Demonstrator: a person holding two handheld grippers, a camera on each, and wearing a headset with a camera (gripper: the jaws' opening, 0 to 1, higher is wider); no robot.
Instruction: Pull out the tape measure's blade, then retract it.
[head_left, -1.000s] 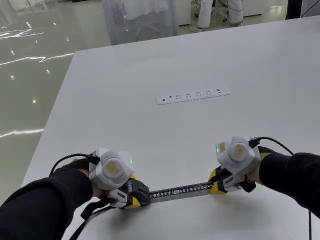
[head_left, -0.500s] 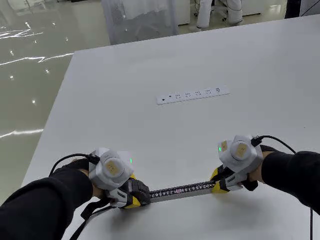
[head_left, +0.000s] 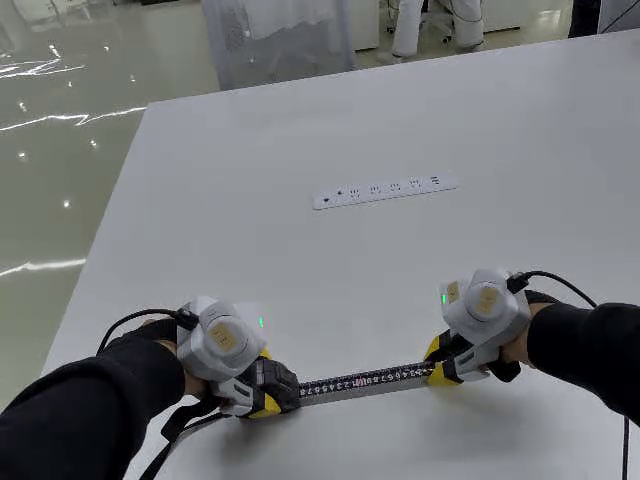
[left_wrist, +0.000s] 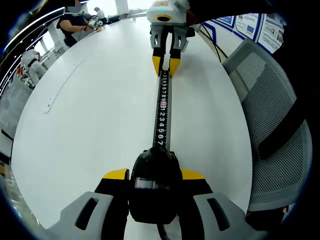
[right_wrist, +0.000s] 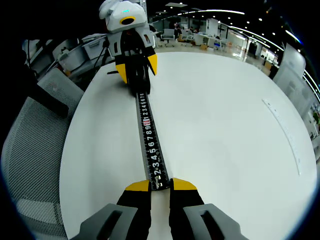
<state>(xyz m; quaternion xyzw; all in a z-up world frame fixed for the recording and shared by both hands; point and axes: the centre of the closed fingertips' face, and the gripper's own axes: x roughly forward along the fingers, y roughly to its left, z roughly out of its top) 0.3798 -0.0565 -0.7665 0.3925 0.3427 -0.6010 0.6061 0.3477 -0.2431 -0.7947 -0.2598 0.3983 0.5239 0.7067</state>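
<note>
Between your fingers (right_wrist: 137, 186), the dark numbered blade (head_left: 360, 381) stretches along the white table (head_left: 300, 150); your left gripper (head_left: 268, 384) clenches the black tape measure case (left_wrist: 155, 182), your right gripper (head_left: 434, 364) pinches the blade's tip.

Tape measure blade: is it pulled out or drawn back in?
Pulled out. The blade runs from the black case in the left tool to the right tool, which pinches its end.

blade (right_wrist: 150, 145) tip: hidden in right gripper (right_wrist: 160, 187) jaws | white strip (head_left: 385, 189) markings: too small to read
</note>
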